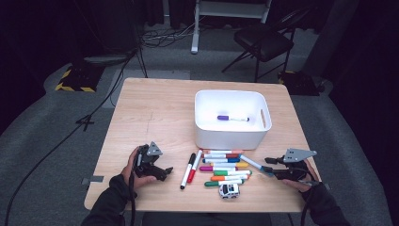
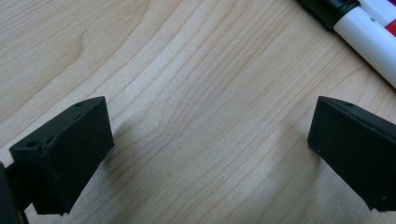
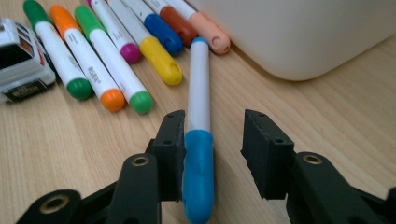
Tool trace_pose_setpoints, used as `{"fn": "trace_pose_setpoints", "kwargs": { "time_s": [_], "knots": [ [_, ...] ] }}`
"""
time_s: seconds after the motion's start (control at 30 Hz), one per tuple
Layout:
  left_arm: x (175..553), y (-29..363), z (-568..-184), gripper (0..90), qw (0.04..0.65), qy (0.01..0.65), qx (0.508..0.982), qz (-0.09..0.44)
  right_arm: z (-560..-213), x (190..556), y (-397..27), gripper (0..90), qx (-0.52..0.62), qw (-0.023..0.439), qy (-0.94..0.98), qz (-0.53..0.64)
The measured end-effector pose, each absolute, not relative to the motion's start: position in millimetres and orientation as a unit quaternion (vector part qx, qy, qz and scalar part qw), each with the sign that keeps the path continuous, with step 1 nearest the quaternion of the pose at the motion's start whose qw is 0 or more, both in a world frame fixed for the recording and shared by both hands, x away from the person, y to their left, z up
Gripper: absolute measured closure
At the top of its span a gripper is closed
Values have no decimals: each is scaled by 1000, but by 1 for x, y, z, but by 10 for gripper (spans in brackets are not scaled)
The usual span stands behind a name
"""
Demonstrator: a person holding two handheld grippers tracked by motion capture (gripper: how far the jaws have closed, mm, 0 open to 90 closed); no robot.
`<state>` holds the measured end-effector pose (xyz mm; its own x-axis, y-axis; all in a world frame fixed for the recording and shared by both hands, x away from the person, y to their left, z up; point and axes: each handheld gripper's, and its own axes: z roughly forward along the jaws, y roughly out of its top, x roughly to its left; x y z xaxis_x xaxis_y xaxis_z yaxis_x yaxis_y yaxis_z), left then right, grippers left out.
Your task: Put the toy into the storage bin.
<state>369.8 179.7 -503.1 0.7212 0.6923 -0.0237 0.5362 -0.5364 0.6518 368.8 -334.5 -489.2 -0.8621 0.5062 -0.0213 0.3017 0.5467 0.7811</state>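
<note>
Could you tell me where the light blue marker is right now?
The light blue marker lies on the table between the right gripper's open jaws, just right of the marker row and near the white bin.

toy car, black chair

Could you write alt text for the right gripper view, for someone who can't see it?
Two black tongs straddle a white marker with a light blue cap lying on a pale wooden table; the left pad touches the cap, the right stands apart. Beyond lie more coloured markers, a small white toy car and a white plastic bin.
</note>
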Motion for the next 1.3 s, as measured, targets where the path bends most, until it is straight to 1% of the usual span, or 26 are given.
{"fn": "trace_pose_setpoints", "kwargs": {
  "time_s": [0.23, 0.33, 0.4, 0.5, 0.53, 0.97, 1.1, 1.3],
  "knots": [
    [370, 180, -503, 2, 327, 354, 868, 119, -501, 372, -333, 607, 240, 112, 873, 409],
    [370, 180, -503, 2, 327, 354, 868, 119, -502, 372, -332, 619, 240, 113, 873, 410],
    [370, 180, -503, 2, 327, 354, 868, 119, -502, 371, -333, 643, 241, 116, 872, 411],
    [370, 180, -503, 2, 327, 354, 868, 119, -502, 369, -333, 722, 234, 118, 873, 412],
    [370, 180, -503, 2, 327, 354, 868, 119, -502, 368, -333, 733, 228, 119, 874, 412],
    [370, 180, -503, 2, 327, 354, 868, 119, -499, 367, -341, 741, 233, 125, 875, 406],
    [370, 180, -503, 2, 327, 354, 868, 119, -490, 365, -347, 752, 235, 137, 867, 419],
    [370, 180, -503, 2, 326, 354, 868, 123, -481, 364, -351, 752, 229, 136, 862, 431]
  ]
}}
